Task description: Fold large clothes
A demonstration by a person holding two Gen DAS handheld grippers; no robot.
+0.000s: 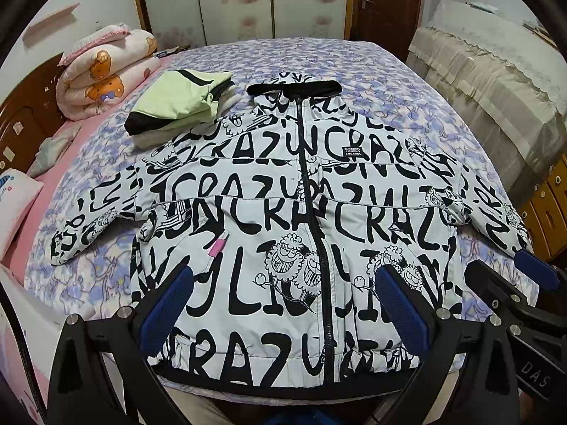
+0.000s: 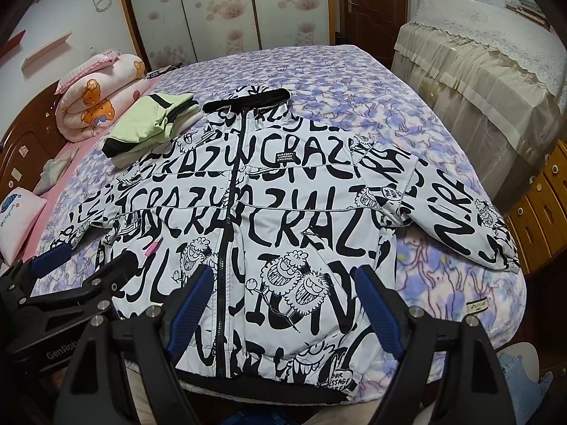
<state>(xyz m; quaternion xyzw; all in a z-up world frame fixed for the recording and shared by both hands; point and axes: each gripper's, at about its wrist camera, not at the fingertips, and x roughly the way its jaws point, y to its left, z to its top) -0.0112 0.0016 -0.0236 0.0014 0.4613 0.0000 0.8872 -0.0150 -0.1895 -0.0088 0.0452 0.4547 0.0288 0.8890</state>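
One printed jacket (image 1: 283, 219) lies zipped and flat, sleeves spread, along the bed's (image 1: 407, 81) near edge; one folded green garment (image 1: 177, 102) sits beside its collar. Left tongs (image 1: 283, 304) and right tongs (image 2: 283, 304) hover wide apart, empty. The hem is partly hidden.

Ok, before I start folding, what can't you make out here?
- Jacket hem: both views, partly covered by the open left gripper and right gripper.
- Jacket back: against the bed.
- Chest label: too small to read reliably.
- Green pile: folded; how many garments, unclear.
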